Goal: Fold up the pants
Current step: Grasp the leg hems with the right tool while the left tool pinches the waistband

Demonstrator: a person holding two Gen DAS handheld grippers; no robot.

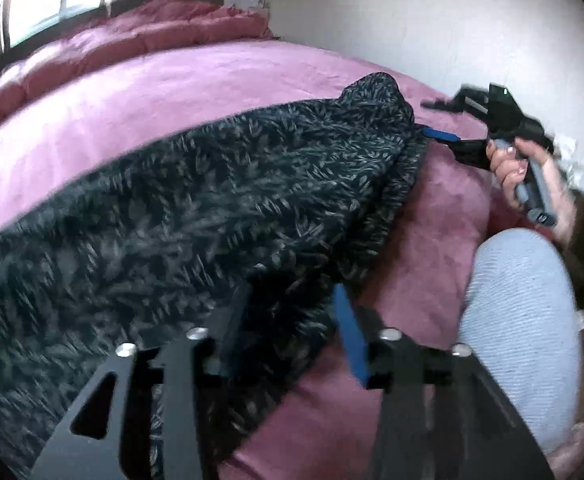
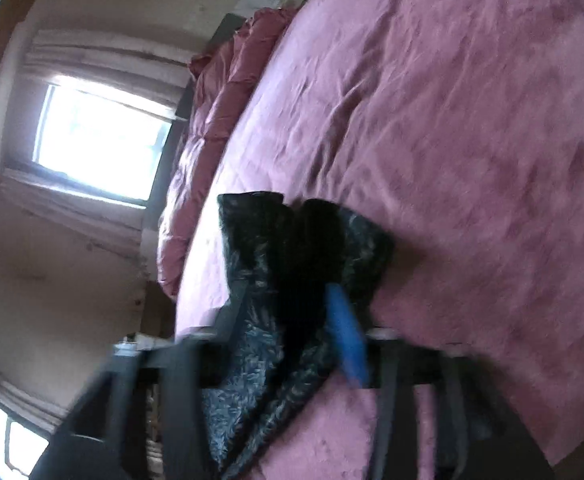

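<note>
1. Where the pink bedspread [image 1: 163, 80] covers the bed, the pants [image 1: 179, 184] lie stretched across it as one long dark band with a pale leaf-like print.
2. At the near end of the band the left gripper [image 1: 296, 308] has its fingers spread apart, with the dark cloth lying between them (the blue pad [image 1: 350, 336] sits at the cloth's edge); whether the pads press the cloth I cannot tell.
3. At the far end the right gripper [image 2: 287, 304] also has cloth between its fingers, which are set apart; in its own blurred view the fabric bunches up between them, and I cannot tell if it is pinched.
4. A hand [image 1: 520, 172] holds the right gripper by its grey handle.
5. A knee in light ribbed cloth [image 1: 520, 320] rests on the bed beside the pants.
6. Farther away, a reddish quilt [image 1: 139, 32] lies along the bed's edge below a bright window [image 2: 103, 140].
</note>
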